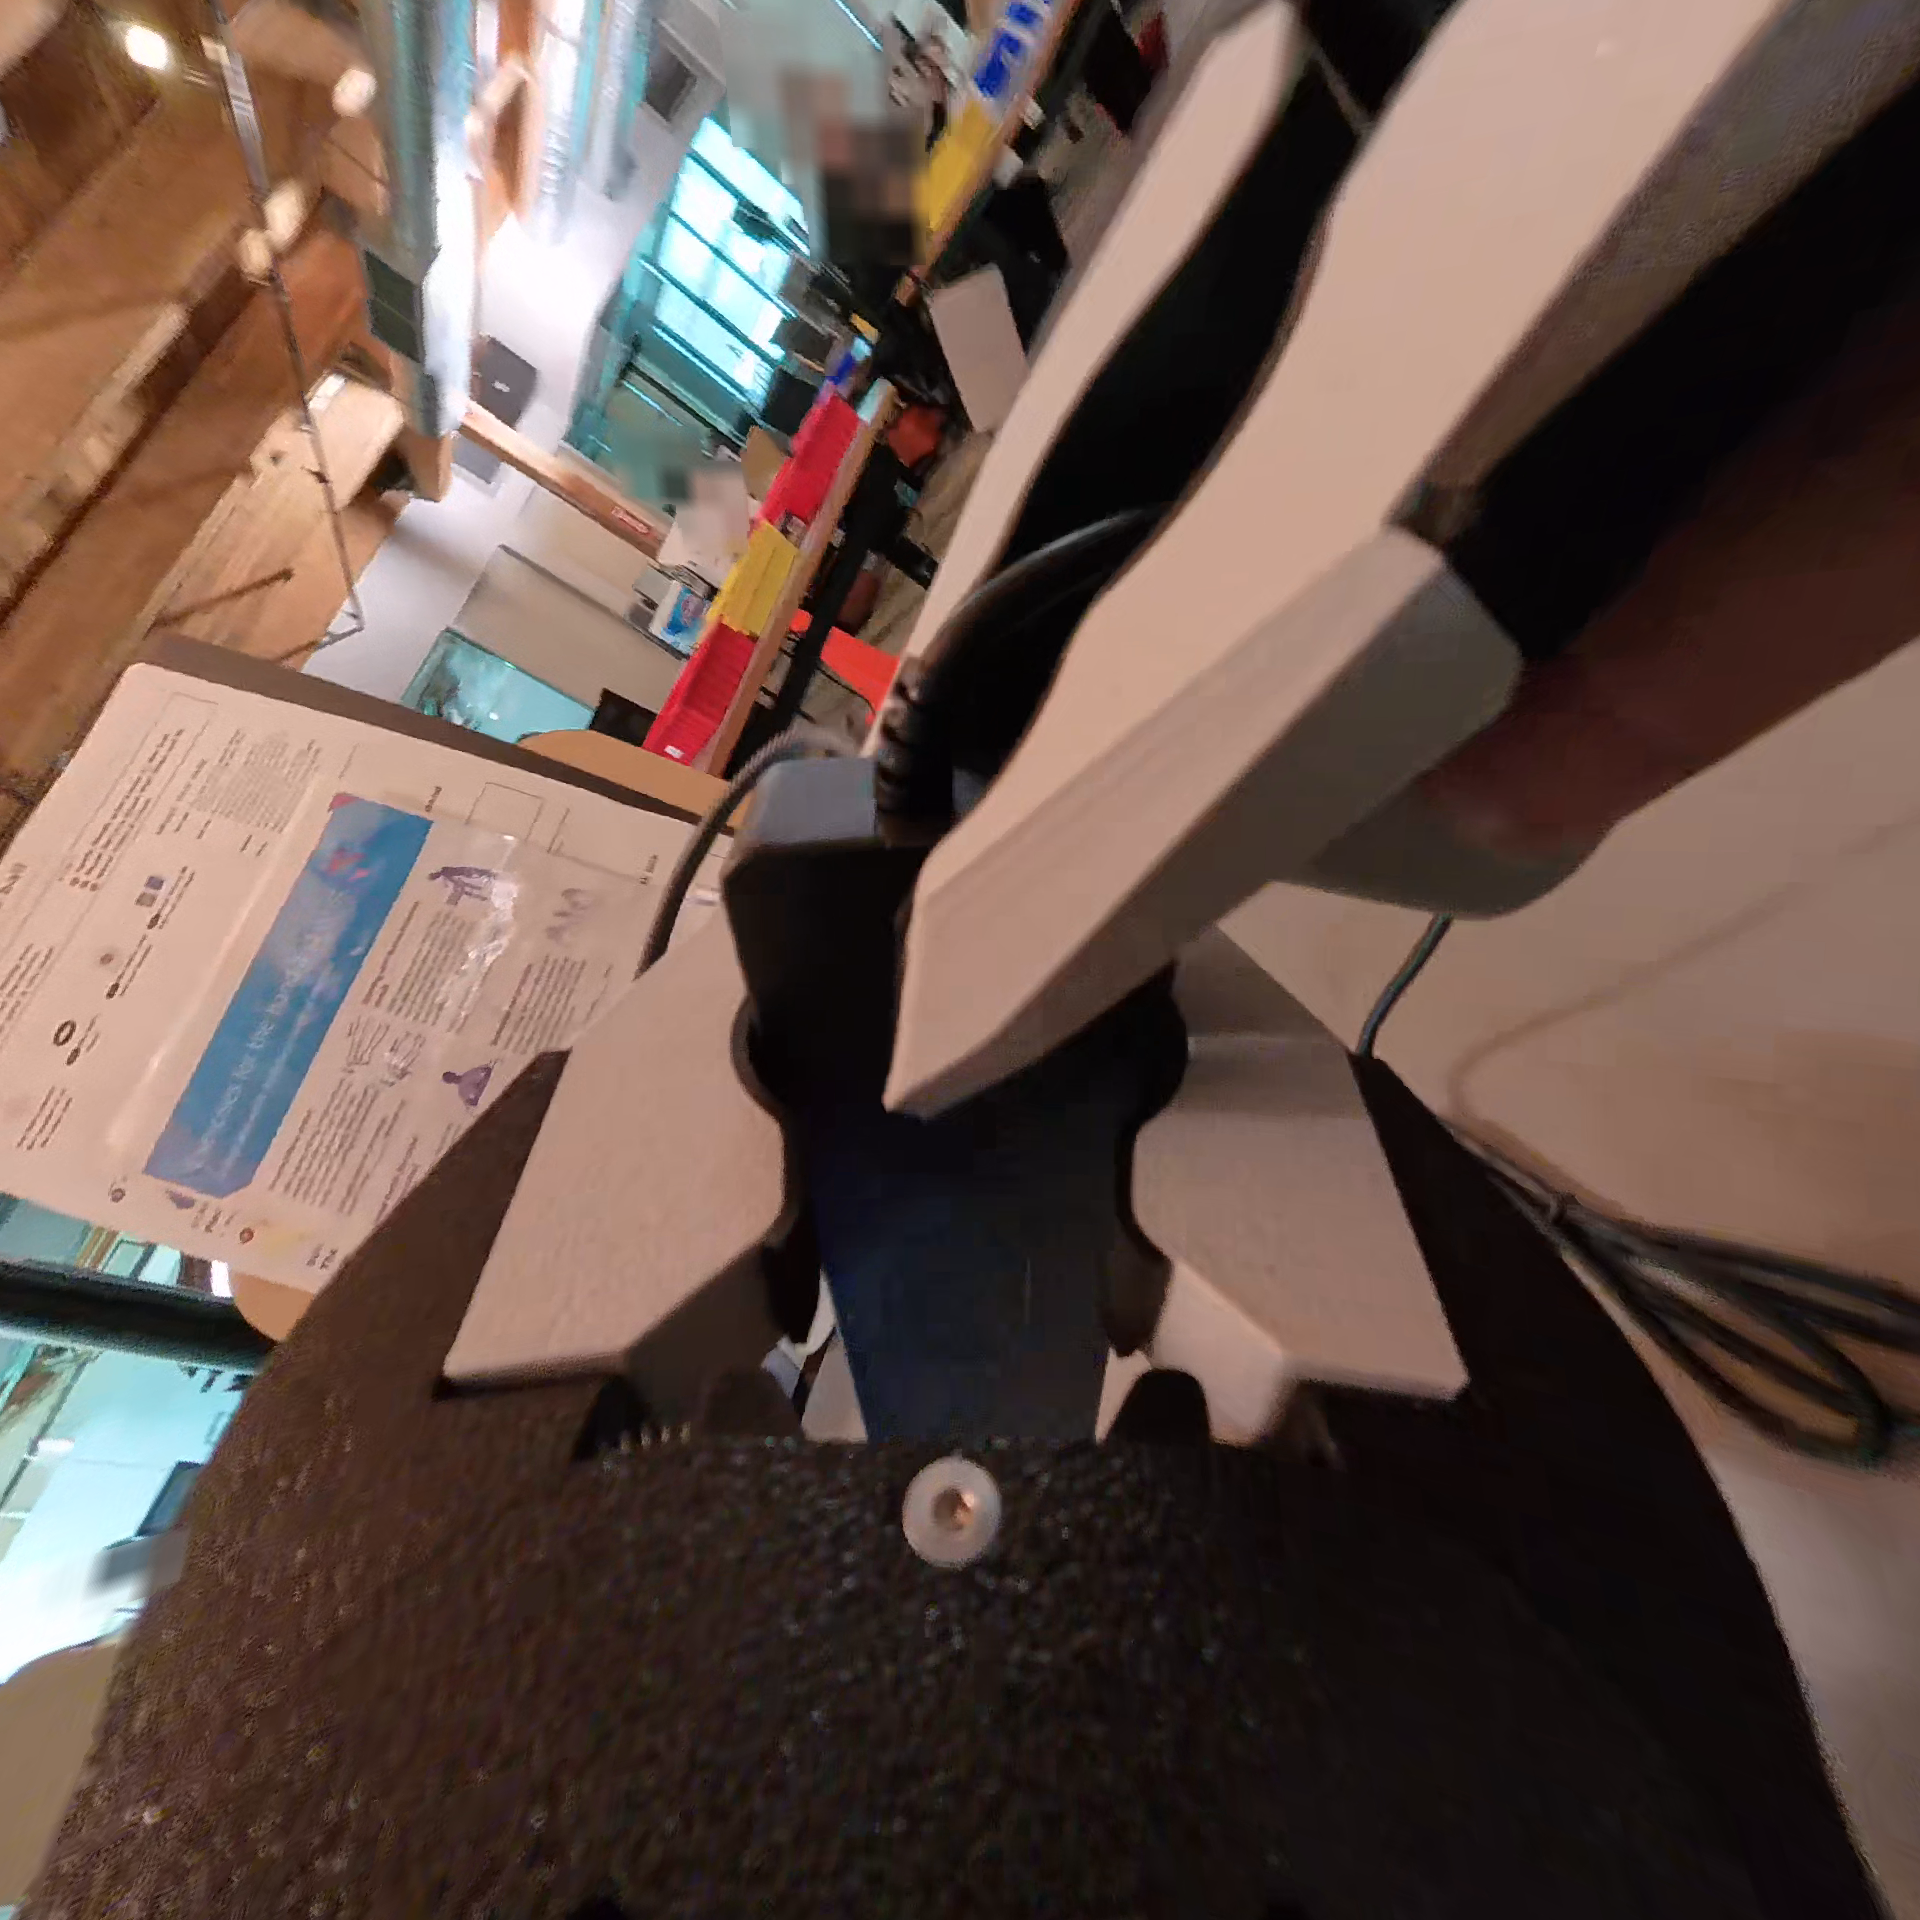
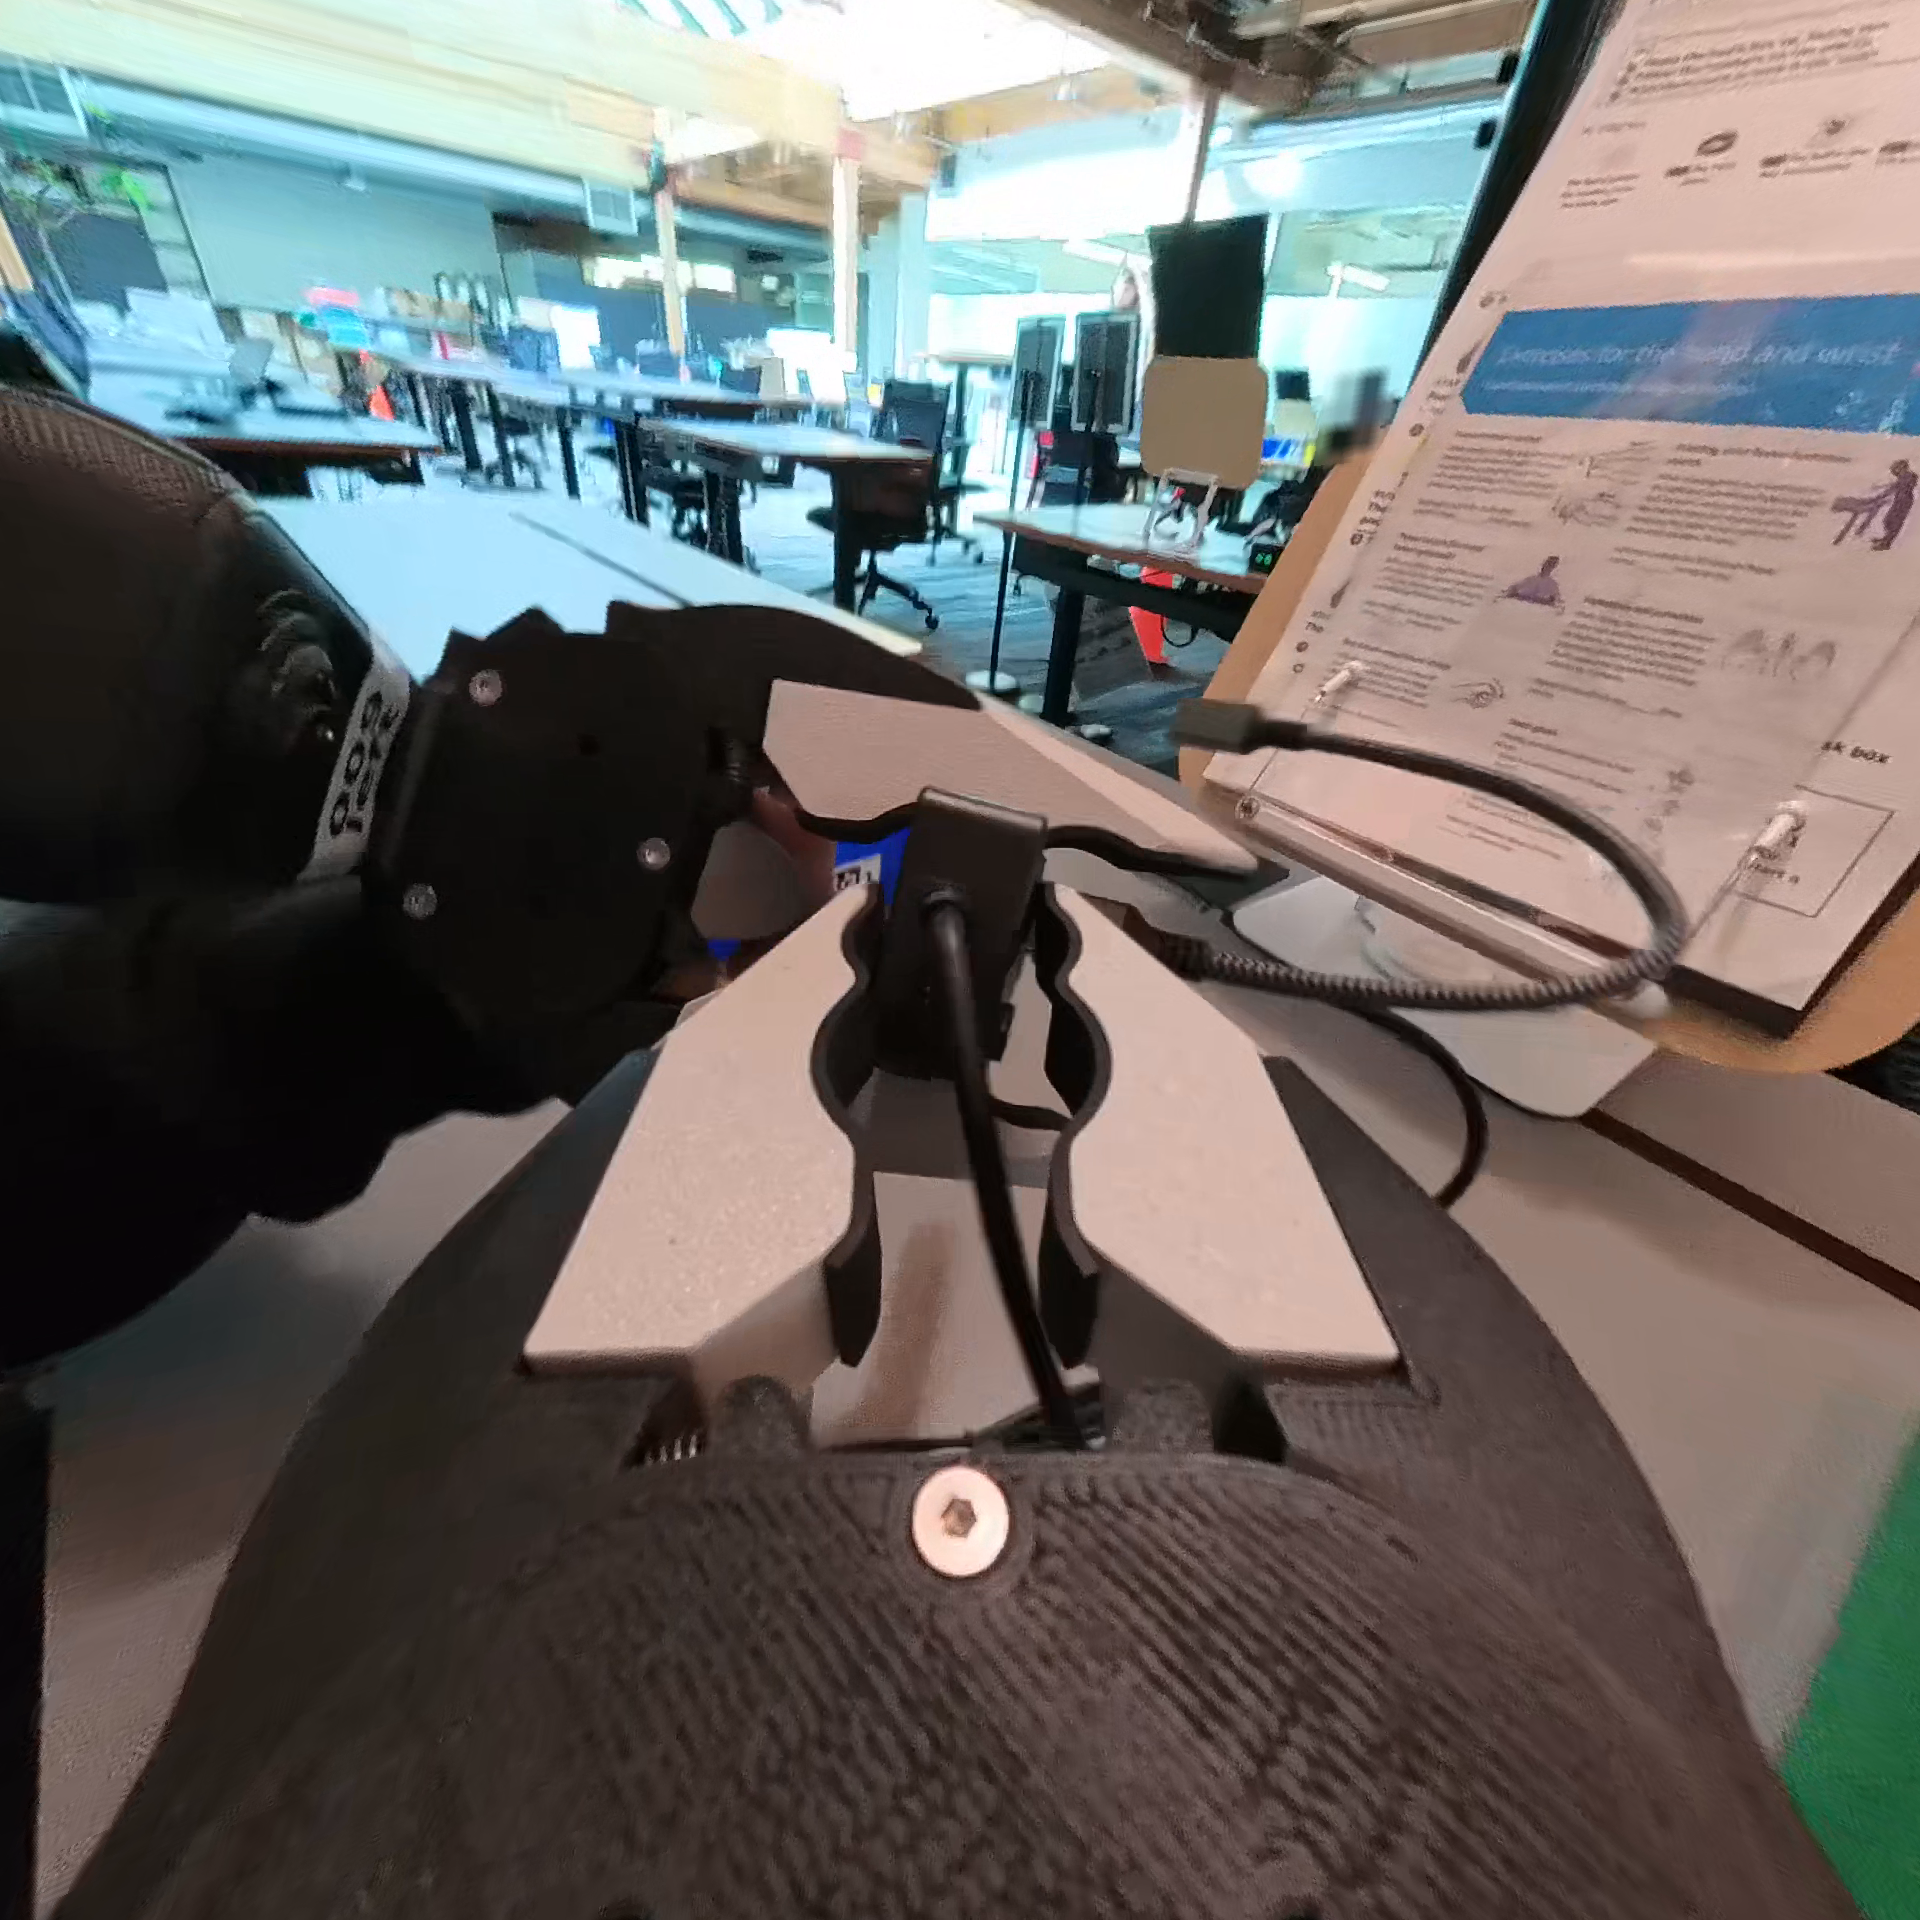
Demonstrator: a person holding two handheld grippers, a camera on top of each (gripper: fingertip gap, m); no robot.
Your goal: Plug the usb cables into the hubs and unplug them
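From my left wrist view, tipped sideways, my left gripper (image 1: 935, 1060) has its two pale, flat-faced fingers clamped on one dark hub (image 1: 821, 894), a boxy matt block that pokes out beyond the tips. One of my right gripper's fingers (image 1: 1174, 821), a broad grey wedge, crosses in front of it. One smooth black cable (image 1: 997, 613) arches away from the hub's far end; a second, braided cable (image 1: 696, 862) curves off beside it. One printed sheet (image 1: 312, 956) under a clear cover leans on a rounded wooden board past the hub. A bundle of thin dark wires (image 1: 1745, 1320) lies on the white table (image 1: 1662, 1060) near its right side.

From my right wrist view, my right gripper (image 2: 951, 935) has its two grey, scallop-edged fingers closed on the same hub (image 2: 966, 883), which stands upright between the tips. The smooth black cable (image 2: 987, 1122) enters the hub's near face and runs back between my fingers. My left gripper (image 2: 997, 821) reaches in from the left, a black gloved hand (image 2: 177, 831) behind its rough black body, and it grips the hub from the far side. The braided cable (image 2: 1455, 987) loops over the table, and its one black plug (image 2: 1226, 724) hangs free in the air, well apart from the hub, in front of the sheet (image 2: 1662, 520). The hub is held above the table (image 2: 1714, 1247), near the sheet stand's base.
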